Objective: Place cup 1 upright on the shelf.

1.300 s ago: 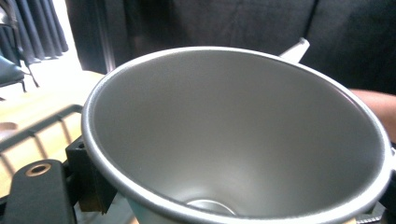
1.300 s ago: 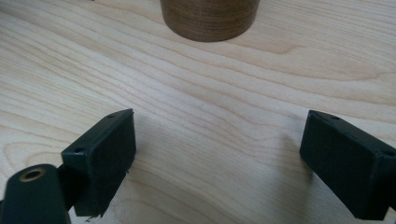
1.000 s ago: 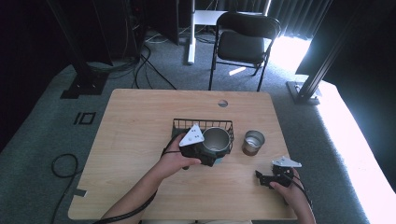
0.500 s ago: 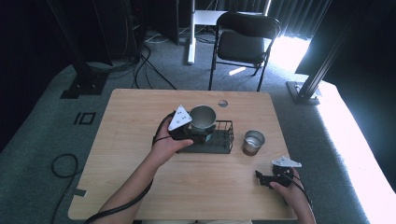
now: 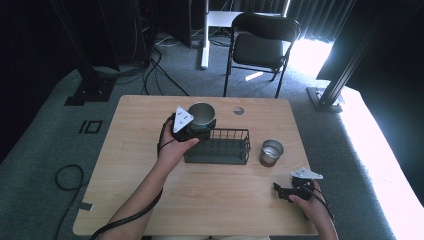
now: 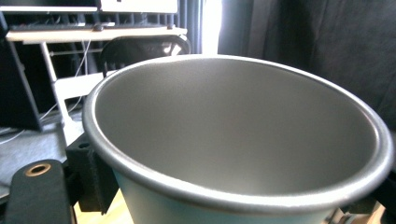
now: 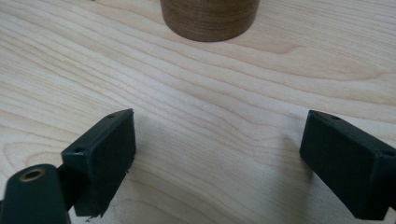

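Fingers (image 6: 91, 179) of left gripper (image 5: 192, 127): matte black blocky pads pinching round brushed-metal cup (image 5: 201, 114), held above counter (image 5: 150, 125) beside wire basket (image 5: 218, 146). Right gripper (image 7: 219, 165) fingers spread, bare.

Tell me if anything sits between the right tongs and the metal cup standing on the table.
Nothing visible does. The right tongs rest open on the table, and only bare wood lies between them and the cup. The wire basket stands off to the side.
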The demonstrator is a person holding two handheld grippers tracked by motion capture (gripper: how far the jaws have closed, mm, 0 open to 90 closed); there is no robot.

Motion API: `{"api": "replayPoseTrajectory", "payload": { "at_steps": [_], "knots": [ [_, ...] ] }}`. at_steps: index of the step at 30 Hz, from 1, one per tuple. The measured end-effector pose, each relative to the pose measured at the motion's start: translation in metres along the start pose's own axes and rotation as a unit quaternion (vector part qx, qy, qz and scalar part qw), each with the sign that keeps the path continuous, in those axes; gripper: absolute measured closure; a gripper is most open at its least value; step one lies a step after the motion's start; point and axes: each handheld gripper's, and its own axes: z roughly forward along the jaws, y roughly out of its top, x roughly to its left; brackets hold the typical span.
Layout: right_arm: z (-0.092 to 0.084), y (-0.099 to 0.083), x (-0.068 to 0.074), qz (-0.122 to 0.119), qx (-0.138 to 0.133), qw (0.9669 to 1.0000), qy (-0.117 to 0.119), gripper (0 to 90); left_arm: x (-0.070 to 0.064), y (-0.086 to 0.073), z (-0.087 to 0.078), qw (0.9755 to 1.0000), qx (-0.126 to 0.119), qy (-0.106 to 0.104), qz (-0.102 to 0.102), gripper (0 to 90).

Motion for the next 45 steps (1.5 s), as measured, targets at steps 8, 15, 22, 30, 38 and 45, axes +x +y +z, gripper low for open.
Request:
{"api": "replayPoseTrajectory", "payload": {
  "at_steps": [8,15,22,30,38,45],
  "knots": [
    [0.0,0.0,0.0,0.0,0.0,1.0,0.0,10.2,0.004,-0.017,0.002,0.9997,0.014,0.02,-0.009,14.3],
    [0.0,0.0,0.0,0.0,0.0,1.0,0.0,10.2,0.01,-0.037,0.007,0.9989,0.025,0.028,-0.029,14.3],
    [0.0,0.0,0.0,0.0,0.0,1.0,0.0,10.2,0.012,-0.054,0.013,0.9981,0.045,0.031,-0.029,14.3],
    [0.0,0.0,0.0,0.0,0.0,1.0,0.0,10.2,0.012,-0.066,0.017,0.998,0.051,0.023,-0.027,14.2],
    [0.0,0.0,0.0,0.0,0.0,1.0,0.0,10.2,0.008,-0.067,0.016,0.9979,0.062,0.017,0.002,14.0],
    [0.0,0.0,0.0,0.0,0.0,1.0,0.0,10.2,0.006,-0.064,0.012,0.9966,0.079,0.016,0.015,9.3]
  ]
}}
